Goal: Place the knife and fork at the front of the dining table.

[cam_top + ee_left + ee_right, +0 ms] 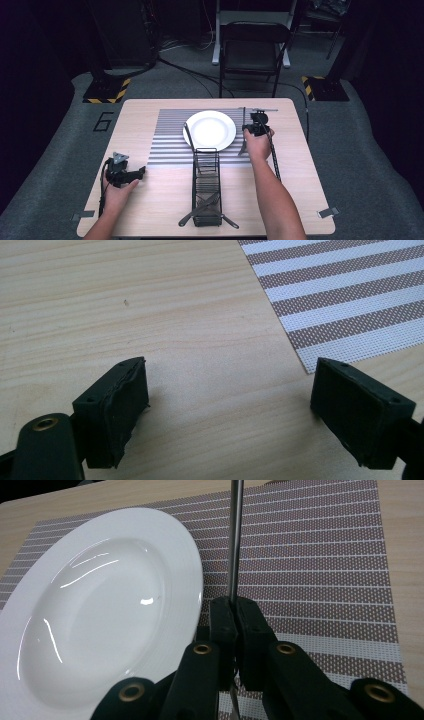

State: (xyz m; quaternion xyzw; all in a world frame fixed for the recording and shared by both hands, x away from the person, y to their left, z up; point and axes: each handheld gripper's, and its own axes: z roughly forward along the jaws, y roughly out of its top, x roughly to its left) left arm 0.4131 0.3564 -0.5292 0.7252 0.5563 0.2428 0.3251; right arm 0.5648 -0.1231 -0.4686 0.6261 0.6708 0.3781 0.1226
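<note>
Right tongs (233,611): pinching a metal utensil handle (235,540), at 3 o'clock of the white plate (100,610).
Left tongs (230,405): spread, over bare bench (150,305).

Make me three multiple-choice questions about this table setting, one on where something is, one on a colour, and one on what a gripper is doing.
1. On which side of the white plate does the right gripper hold the metal utensil?
A. on its right
B. on its left
C. above its middle

2. What colours are the stripes of the placemat?
A. red and black
B. brown and white
C. plain green

3. How is the left gripper?
A. shut on a spoon
B. shut on the rack
C. open, nothing between its jaws

Answers:
1. A: in the high view the utensil and the right gripper are over the mat just right of the plate.
2. B: the left gripper view shows brown and white bands.
3. C: its jaws stand wide apart over bare wooden table.
</note>
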